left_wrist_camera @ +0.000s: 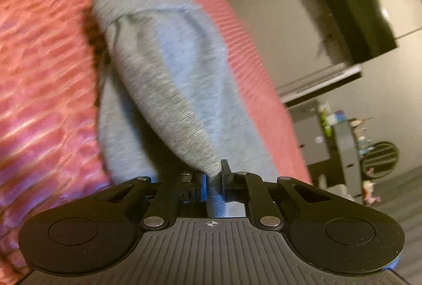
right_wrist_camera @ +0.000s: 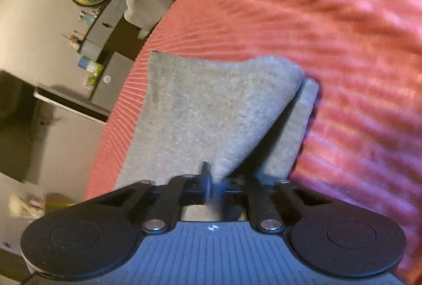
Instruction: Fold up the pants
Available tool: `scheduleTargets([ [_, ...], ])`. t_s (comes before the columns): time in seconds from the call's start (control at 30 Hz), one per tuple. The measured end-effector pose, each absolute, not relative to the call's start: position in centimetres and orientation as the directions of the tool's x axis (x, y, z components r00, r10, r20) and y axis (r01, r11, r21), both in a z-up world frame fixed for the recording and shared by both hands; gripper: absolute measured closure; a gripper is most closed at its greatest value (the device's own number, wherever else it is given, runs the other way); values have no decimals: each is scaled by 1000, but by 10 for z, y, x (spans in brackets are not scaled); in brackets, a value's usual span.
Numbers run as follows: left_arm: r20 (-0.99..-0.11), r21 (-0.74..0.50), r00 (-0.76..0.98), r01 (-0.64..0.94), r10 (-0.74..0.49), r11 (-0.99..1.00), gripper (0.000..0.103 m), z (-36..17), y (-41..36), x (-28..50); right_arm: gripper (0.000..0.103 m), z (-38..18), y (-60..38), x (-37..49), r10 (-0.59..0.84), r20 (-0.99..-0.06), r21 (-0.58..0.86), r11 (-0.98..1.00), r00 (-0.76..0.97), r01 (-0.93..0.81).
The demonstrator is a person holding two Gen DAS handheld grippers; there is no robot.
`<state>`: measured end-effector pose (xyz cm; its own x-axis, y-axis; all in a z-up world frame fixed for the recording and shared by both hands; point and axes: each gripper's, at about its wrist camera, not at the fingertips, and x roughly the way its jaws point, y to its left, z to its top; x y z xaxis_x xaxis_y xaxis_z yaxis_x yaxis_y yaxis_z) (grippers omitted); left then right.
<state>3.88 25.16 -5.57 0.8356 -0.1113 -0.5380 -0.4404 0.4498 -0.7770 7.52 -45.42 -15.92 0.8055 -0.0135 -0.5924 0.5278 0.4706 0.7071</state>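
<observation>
Grey knit pants (left_wrist_camera: 168, 90); pink-red ribbed bedspread (left_wrist_camera: 44, 79); black hand-held gripper (left_wrist_camera: 213, 180).

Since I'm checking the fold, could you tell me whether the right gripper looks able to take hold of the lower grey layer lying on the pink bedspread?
Probably not yet: the right gripper is shut on the lifted part of the pants, so it would have to let go first.

Grey pants (left_wrist_camera: 168, 79) cover strip of pink ribbed bedspread (left_wrist_camera: 47, 74); bare bedspread open on both sides. Dresser (right_wrist_camera: 105, 29) and TV (left_wrist_camera: 350, 10) well apart, beyond bed edge.
</observation>
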Motion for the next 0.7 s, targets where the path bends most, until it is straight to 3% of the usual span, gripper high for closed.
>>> scheduleTargets([
  [0.2, -454, -812, 882, -350, -128, 466, 93, -35, 258, 8, 99, -122, -434, 54, -116, -552, 629, 592, 825, 504],
  [0.33, -604, -683, 791, -448, -100, 577, 91, -57, 253, 9, 97, -139, -434, 70, -201, -660, 425, 695, 724, 580],
  [0.4, -653, -618, 755, -483, -63, 620, 86, -61, 248, 13, 97, -148, -445, 74, -150, -691, 480, 636, 707, 605],
  [0.5, -667, -540, 744, -523, 43, 660, 70, -45, 240, 9, 78, -136, -453, 69, -204, -682, 466, 620, 702, 632],
  [0.57, -646, -492, 751, -546, 137, 678, 63, -29, 236, 4, 55, -126, -453, 63, -310, -688, 379, 617, 656, 689],
  [0.63, -598, -477, 783, -519, 172, 709, 54, -14, 232, 5, 52, -114, -446, 59, -451, -676, 249, 605, 583, 757],
  [0.7, -558, -484, 817, -463, 146, 743, 46, -5, 221, 16, 52, -103, -430, 54, -510, -620, 219, 617, 596, 756],
])
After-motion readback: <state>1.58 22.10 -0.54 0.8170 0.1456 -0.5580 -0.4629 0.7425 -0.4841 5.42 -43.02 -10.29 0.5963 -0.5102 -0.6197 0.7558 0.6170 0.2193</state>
